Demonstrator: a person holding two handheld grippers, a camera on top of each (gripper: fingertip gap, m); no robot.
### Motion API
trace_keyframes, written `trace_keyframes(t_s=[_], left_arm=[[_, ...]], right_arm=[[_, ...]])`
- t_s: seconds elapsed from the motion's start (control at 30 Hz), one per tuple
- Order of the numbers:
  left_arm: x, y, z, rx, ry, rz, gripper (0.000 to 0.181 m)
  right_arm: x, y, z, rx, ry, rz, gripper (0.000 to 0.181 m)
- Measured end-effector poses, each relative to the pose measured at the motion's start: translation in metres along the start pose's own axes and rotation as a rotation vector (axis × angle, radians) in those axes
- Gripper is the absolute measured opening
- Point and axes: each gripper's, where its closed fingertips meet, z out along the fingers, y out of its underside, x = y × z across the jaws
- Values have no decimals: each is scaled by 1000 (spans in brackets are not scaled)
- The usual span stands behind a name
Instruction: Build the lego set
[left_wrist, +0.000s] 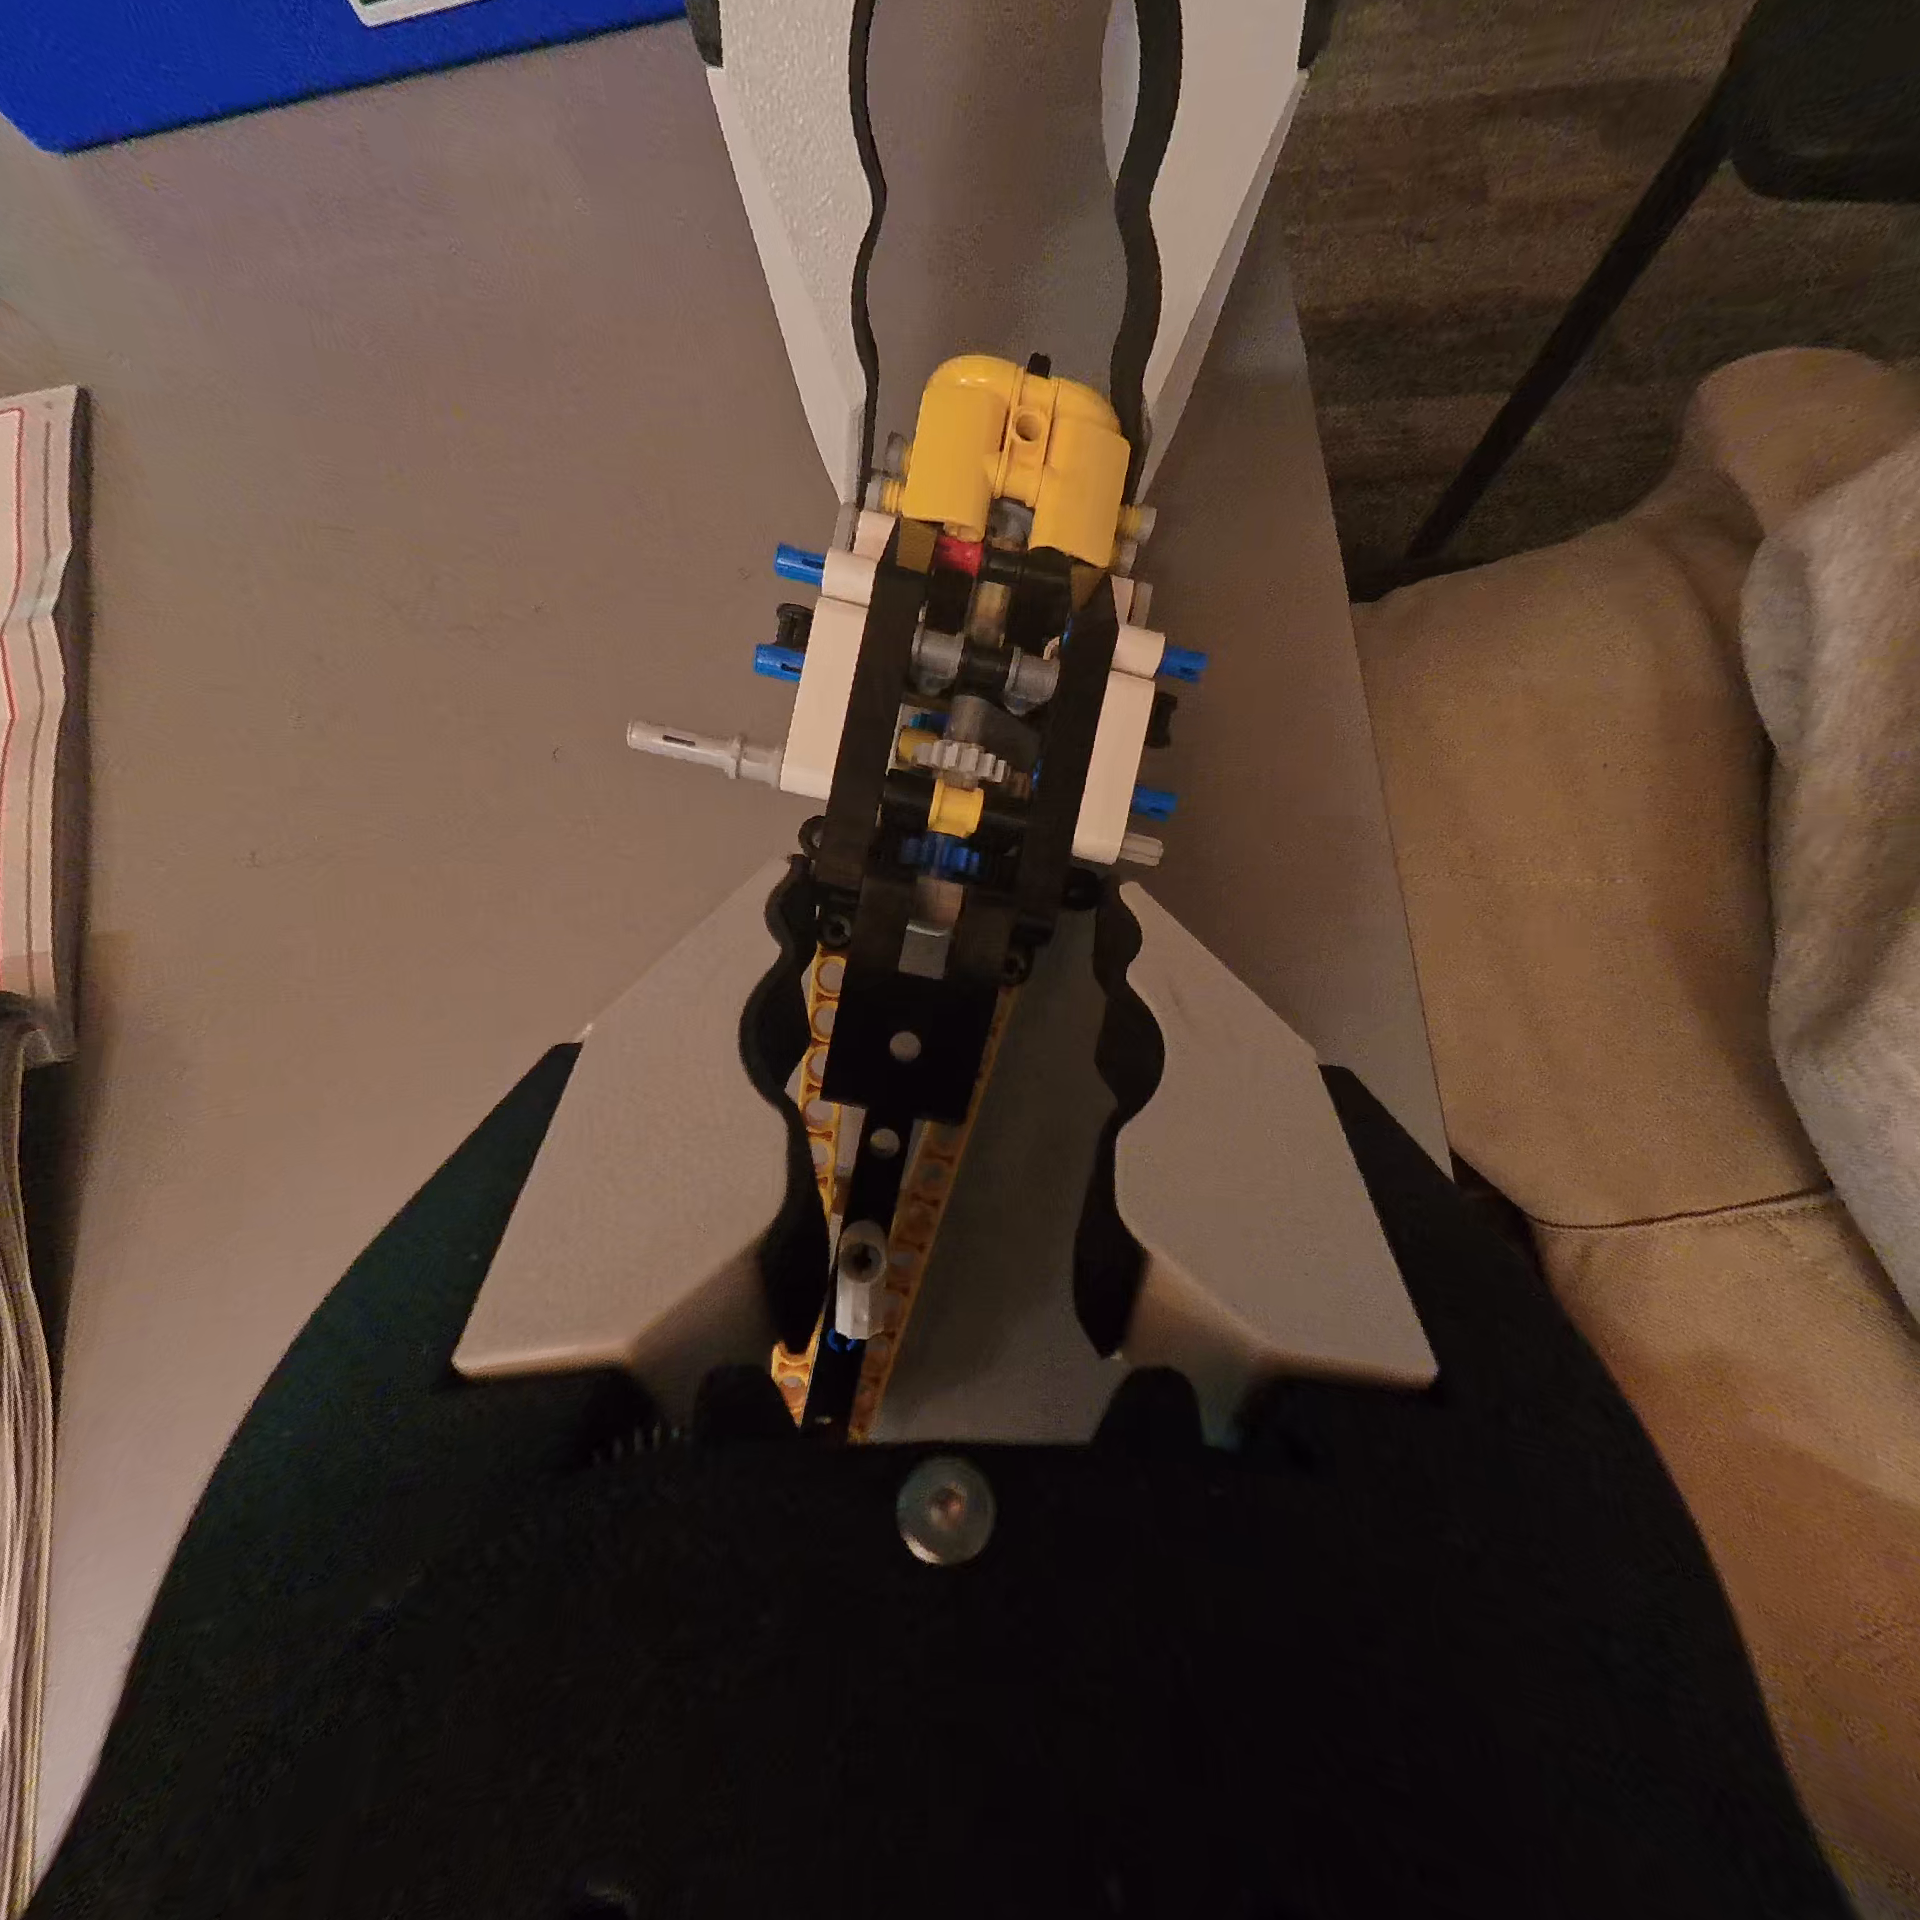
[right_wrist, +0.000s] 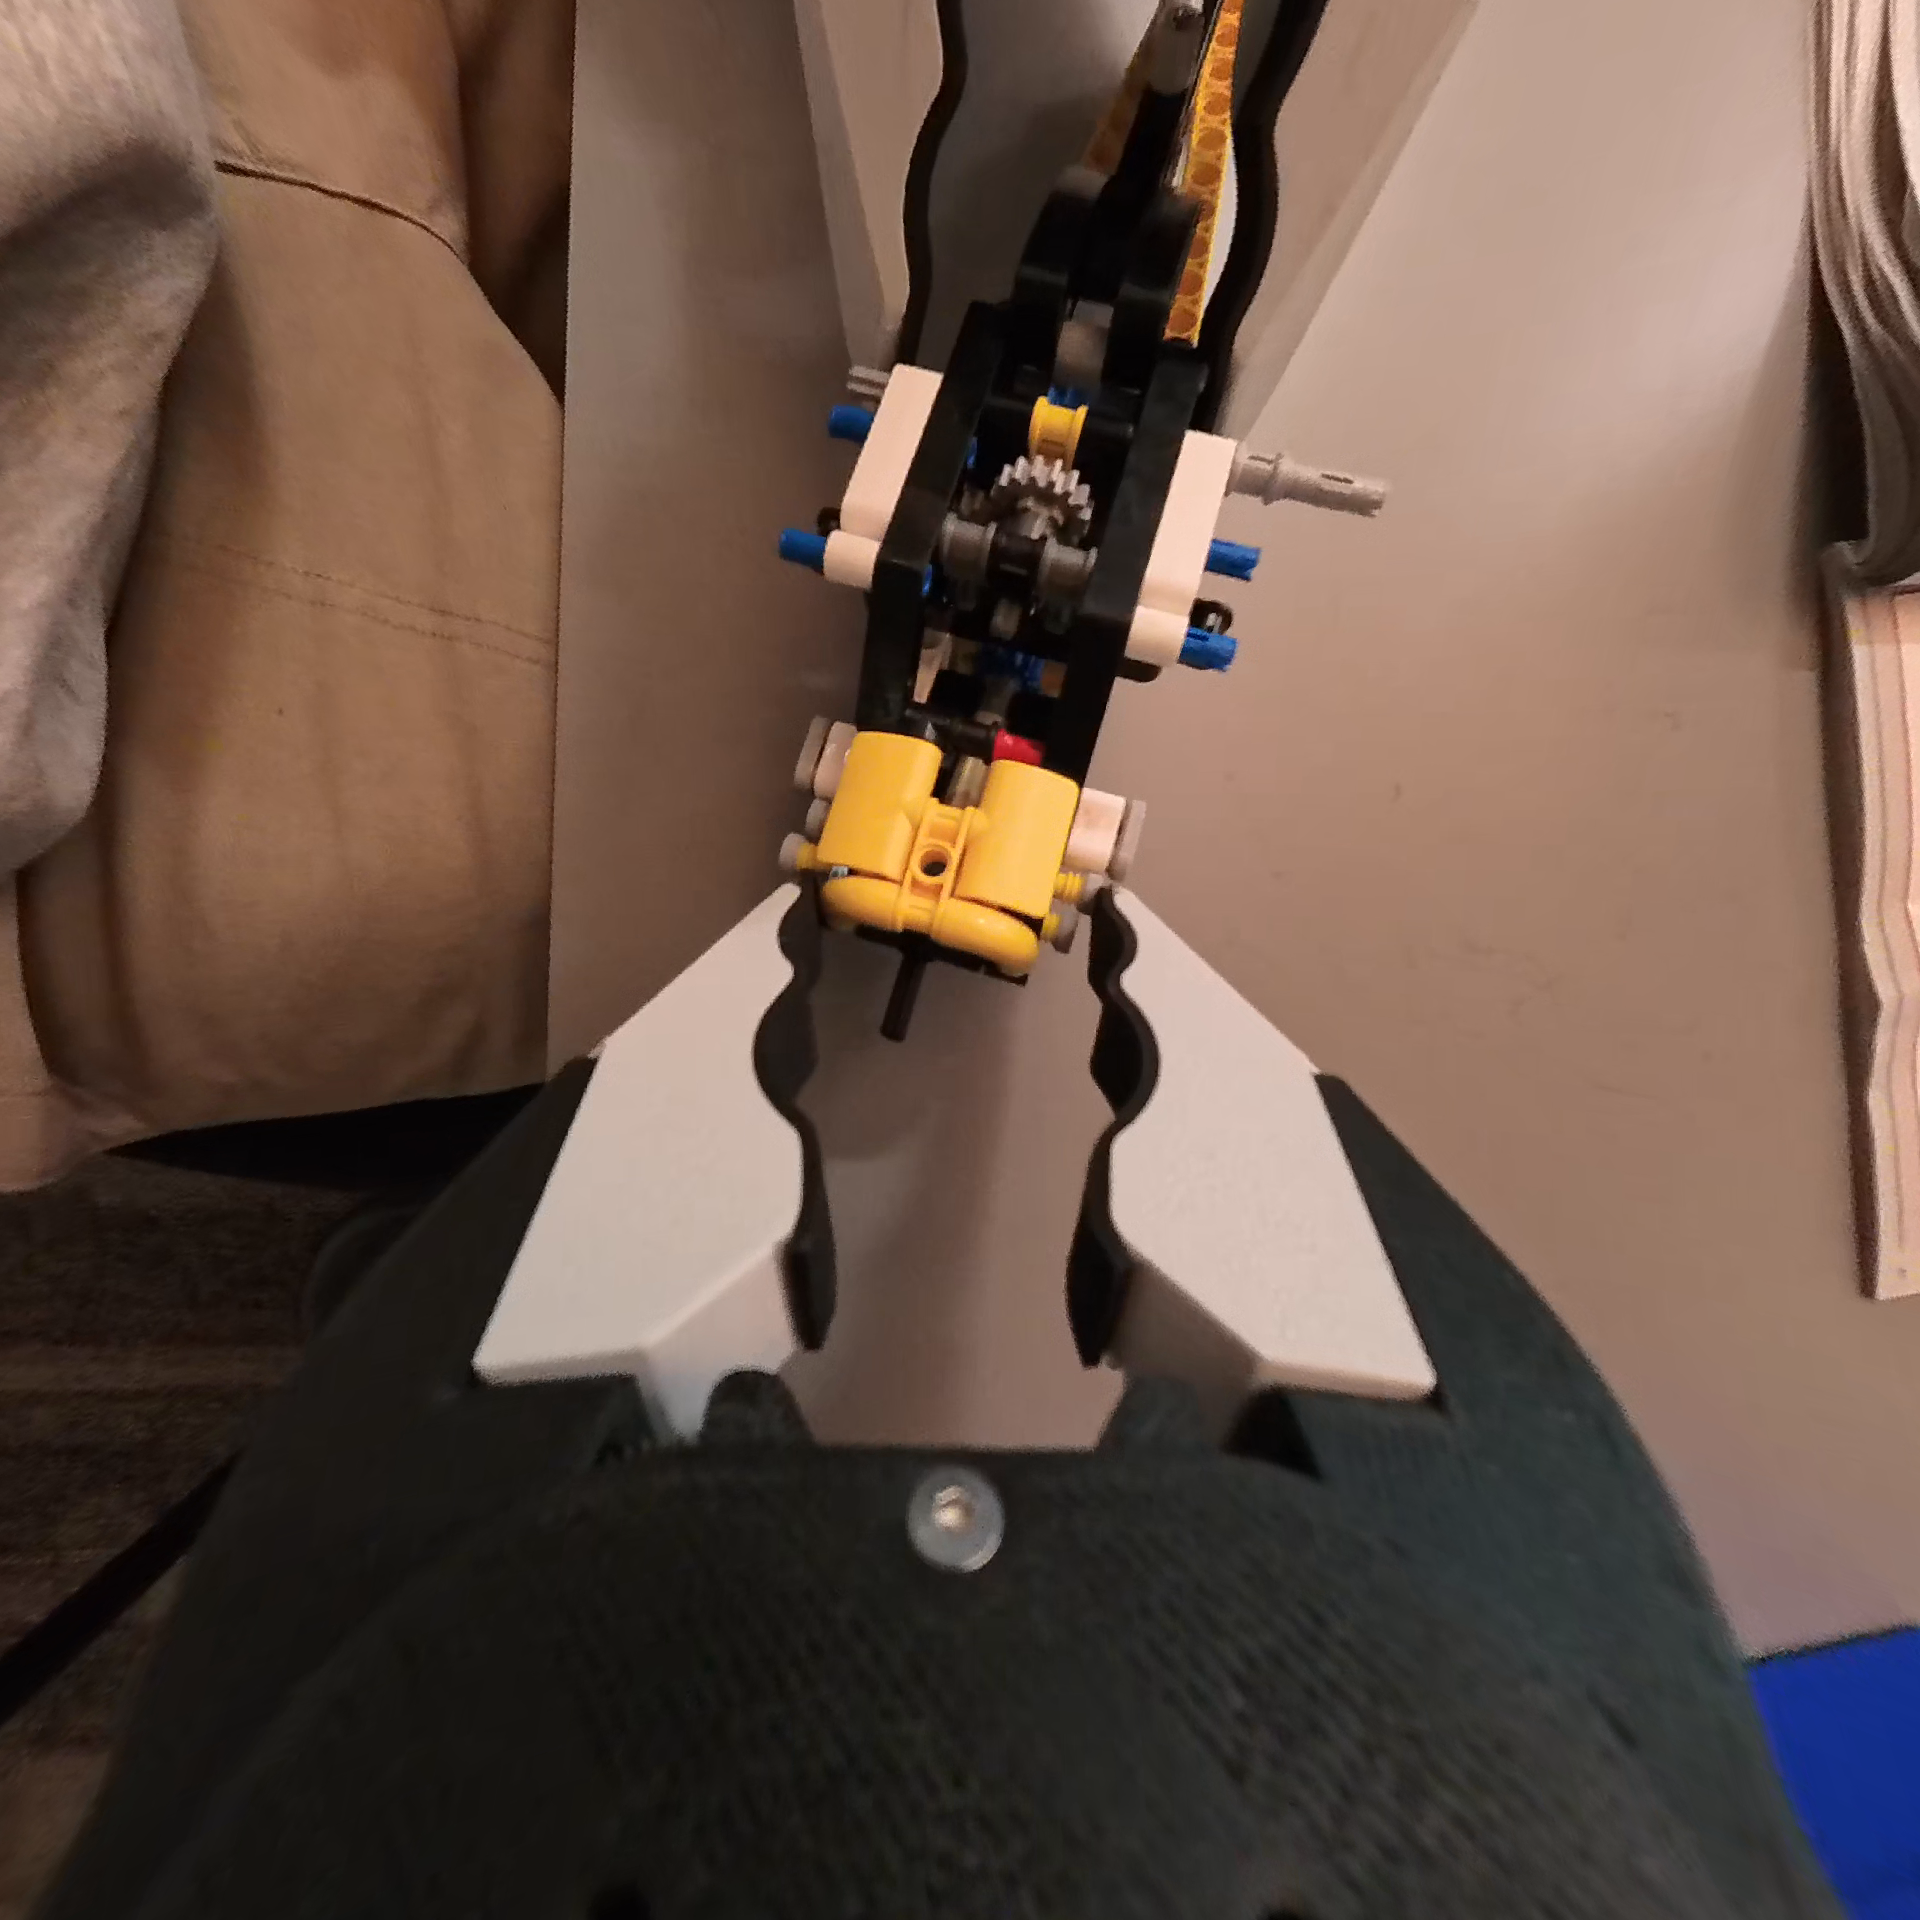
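Over the grey table (left_wrist: 416, 468), with a tan cushion (left_wrist: 1558, 935) at its right edge, the left gripper (left_wrist: 940, 904) clamps the near end of the lego model (left_wrist: 966, 665), while the right gripper (right_wrist: 951, 914), jaws narrowly parted, flanks its yellow far end (right_wrist: 940, 857), contact unclear.

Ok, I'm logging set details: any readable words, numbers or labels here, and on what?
Label on the blue box: cut off at the frame edge, unreadable.
Booklet: print too blurred to read.
Lego model: no writing visible.
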Motion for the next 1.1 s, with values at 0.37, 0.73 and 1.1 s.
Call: trace_keyframes(t_s=[0.37,0.73,1.1], left_arm=[[0,0,0,6,3,-3,53],[0,0,0,4,6,-5,53],[-1,0,1,4,3,-7,54]], right_arm=[[0,1,0,-11,-2,-9,51],[-1,-1,1,24,1,40,52],[0,5,2,10,18,63,68]])
